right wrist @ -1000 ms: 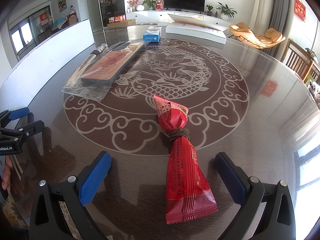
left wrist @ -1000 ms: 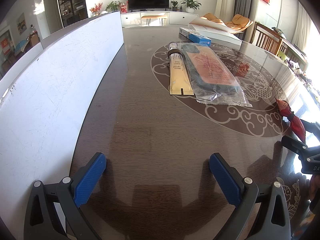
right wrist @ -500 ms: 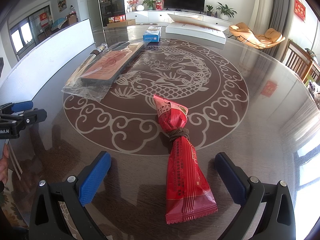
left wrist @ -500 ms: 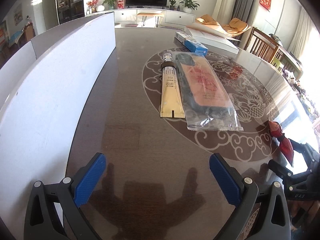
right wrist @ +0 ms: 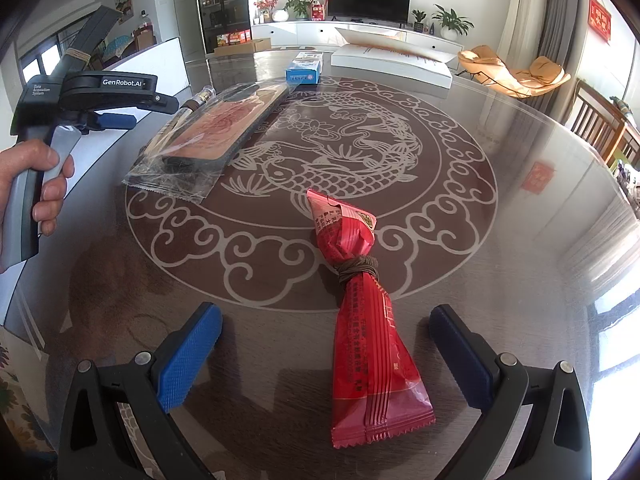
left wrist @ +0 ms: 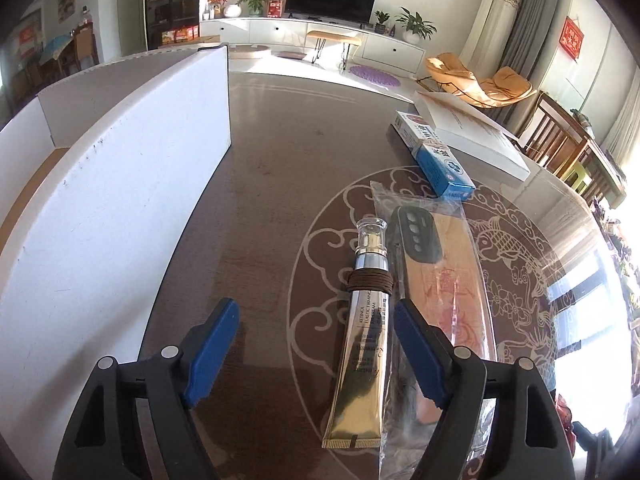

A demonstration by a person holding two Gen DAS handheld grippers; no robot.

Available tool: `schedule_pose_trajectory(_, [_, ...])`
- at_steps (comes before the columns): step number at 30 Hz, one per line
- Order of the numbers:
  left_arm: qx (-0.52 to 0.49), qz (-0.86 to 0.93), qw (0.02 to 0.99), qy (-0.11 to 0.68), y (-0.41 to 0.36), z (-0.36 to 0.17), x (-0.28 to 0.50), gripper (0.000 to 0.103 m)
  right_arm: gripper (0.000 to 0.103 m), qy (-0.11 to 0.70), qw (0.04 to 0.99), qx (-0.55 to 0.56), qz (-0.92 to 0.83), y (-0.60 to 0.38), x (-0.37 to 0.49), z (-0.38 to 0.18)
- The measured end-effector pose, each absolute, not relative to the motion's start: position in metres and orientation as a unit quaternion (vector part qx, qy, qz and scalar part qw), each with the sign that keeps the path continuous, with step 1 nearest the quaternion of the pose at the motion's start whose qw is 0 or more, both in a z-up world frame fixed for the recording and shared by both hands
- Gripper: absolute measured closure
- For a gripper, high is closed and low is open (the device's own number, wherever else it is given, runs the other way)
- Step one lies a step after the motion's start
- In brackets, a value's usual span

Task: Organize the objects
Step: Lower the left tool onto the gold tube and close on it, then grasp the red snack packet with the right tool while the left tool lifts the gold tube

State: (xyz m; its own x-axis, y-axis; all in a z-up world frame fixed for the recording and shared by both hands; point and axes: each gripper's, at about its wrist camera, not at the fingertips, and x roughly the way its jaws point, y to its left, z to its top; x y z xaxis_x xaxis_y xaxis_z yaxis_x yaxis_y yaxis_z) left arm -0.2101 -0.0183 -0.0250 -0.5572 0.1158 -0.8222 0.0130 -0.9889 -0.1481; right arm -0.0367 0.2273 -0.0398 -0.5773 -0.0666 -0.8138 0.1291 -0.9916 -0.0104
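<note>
A gold cream tube [left wrist: 362,360] with a clear cap and a brown band at its neck lies on the patterned table. My left gripper [left wrist: 314,344] hangs over it with its jaws closing. The tube sits between the blue fingers, close to the right pad [left wrist: 416,348], and neither pad presses on it. Right beside the tube lies a phone case in a clear bag [left wrist: 440,300]. In the right wrist view a red snack packet [right wrist: 368,320], tied with a brown band, lies between the wide-open fingers of my right gripper [right wrist: 326,348], untouched.
A tall white board [left wrist: 120,200] walls off the table's left side. A blue box [left wrist: 434,156] and a flat white box [left wrist: 468,132] lie at the far side. A hand [right wrist: 36,184] holds the left gripper [right wrist: 116,121] above the bagged case [right wrist: 212,136].
My left gripper has moved forward and to the right over the gold tube, which now lies between its fingers, and its jaws have narrowed. The right gripper and the red packet have not moved.
</note>
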Motion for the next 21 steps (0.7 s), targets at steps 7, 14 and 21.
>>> schedule_pose_trajectory(7, [-0.470,0.882,0.032,-0.023,-0.006,-0.036,-0.218,0.041,0.000,0.034,0.055,0.456,-0.887,0.227,-0.037,-0.040])
schedule_pose_trajectory(14, [-0.456,0.888,0.047,-0.039,-0.026,-0.034,-0.191,0.076,0.000,0.034,0.055,0.456,-0.887,0.228,-0.037,-0.040])
schedule_pose_trajectory(21, [-0.448,0.890,0.089,-0.008,-0.026,-0.036,-0.081,0.076,0.000,0.034,0.055,0.456,-0.887,0.228,-0.038,-0.040])
